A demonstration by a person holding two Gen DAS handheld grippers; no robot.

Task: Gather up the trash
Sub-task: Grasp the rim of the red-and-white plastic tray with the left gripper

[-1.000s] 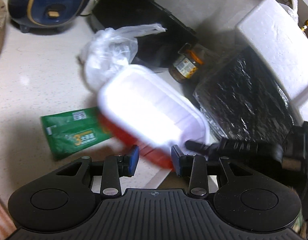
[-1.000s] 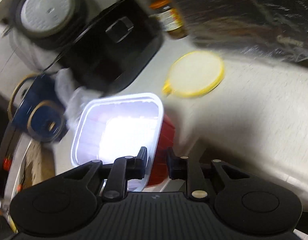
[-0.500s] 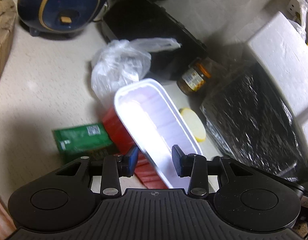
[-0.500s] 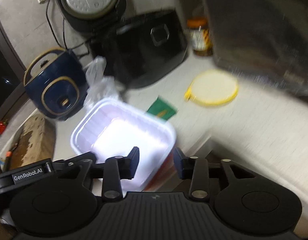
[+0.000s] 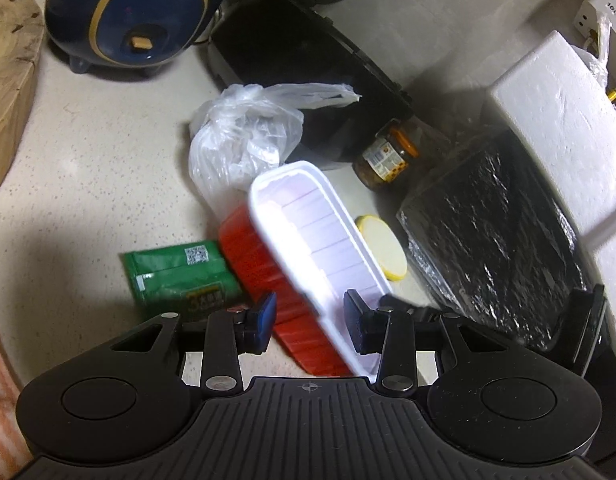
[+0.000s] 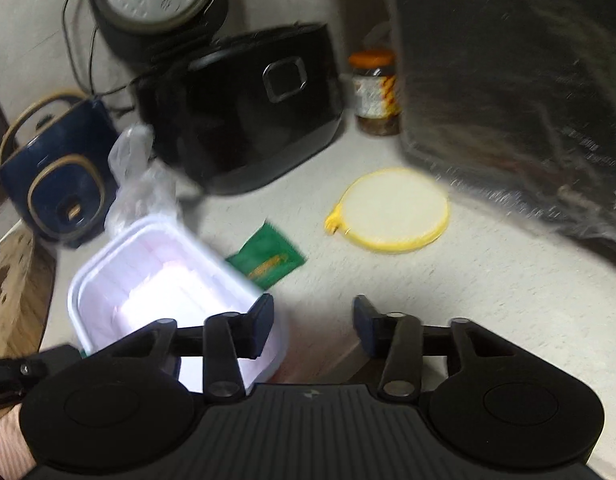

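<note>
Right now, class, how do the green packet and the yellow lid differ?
The green packet is rectangular and printed; the yellow lid is round and plain. The packet lies beside the red tub, partly hidden by it in the left view; the lid lies near the black bag. Both lie flat on the counter.

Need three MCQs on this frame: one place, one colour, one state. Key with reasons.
1. The yellow lid lies:
A) on the chopping board
B) on the counter, near the jar
C) on the blue appliance

2. The flat packet is:
A) green
B) red
C) white

3. The left tool is:
A) open, empty
B) shut on the plastic bag
C) shut on the red-and-white container

Key: B, the lid lies flat on bare counter by the jar; A, its wrapper is green; C, the container's wall is clamped in the tool.
</note>
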